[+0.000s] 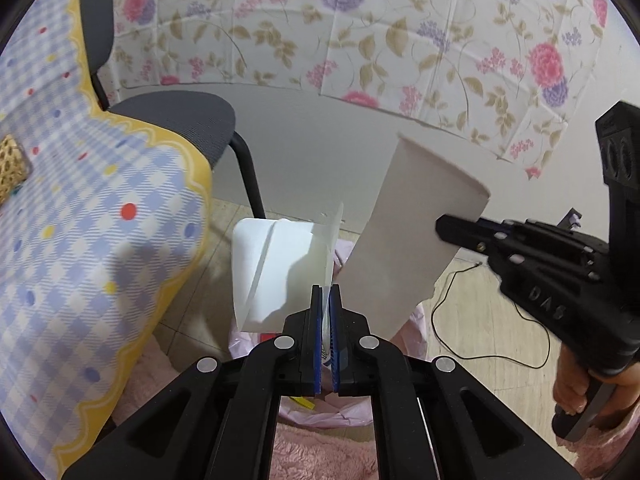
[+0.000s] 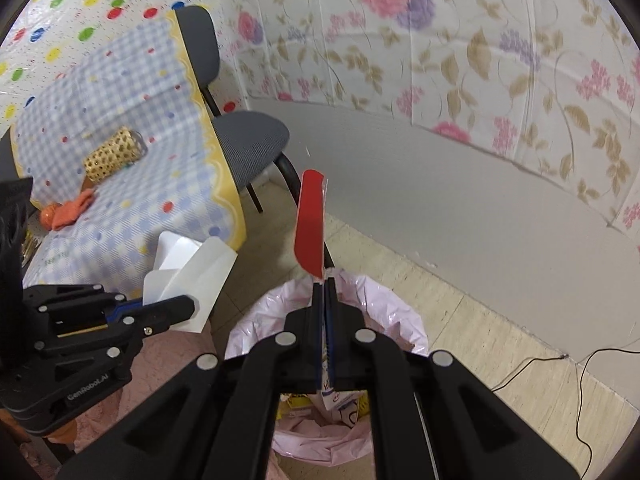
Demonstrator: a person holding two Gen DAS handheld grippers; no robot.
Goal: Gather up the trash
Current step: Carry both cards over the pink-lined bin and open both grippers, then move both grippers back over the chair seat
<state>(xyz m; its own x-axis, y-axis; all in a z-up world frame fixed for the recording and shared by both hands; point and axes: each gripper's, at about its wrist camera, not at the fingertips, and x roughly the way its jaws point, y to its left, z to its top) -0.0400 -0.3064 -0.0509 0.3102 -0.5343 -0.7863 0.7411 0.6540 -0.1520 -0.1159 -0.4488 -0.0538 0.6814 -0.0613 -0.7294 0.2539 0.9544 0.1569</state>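
Observation:
My left gripper [image 1: 329, 292] is shut on a white folded paper wrapper [image 1: 276, 268], held above the pink-lined trash bin [image 1: 320, 420]. It also shows in the right wrist view [image 2: 188, 304], with the white paper [image 2: 192, 276]. My right gripper [image 2: 324, 282] is shut on a flat packet, red on one side [image 2: 310, 224], held edge-on over the pink trash bag [image 2: 384, 312]. In the left wrist view the right gripper [image 1: 448, 228] holds that packet by its pale side [image 1: 408, 232]. Trash lies inside the bag [image 2: 340, 404].
A table with a blue checked cloth [image 1: 80, 220] stands at left, with a woven roll [image 2: 114, 154] and an orange cloth [image 2: 70, 210] on it. A grey chair [image 1: 180, 120] stands behind. A black cable [image 1: 480, 320] lies on the floor at right.

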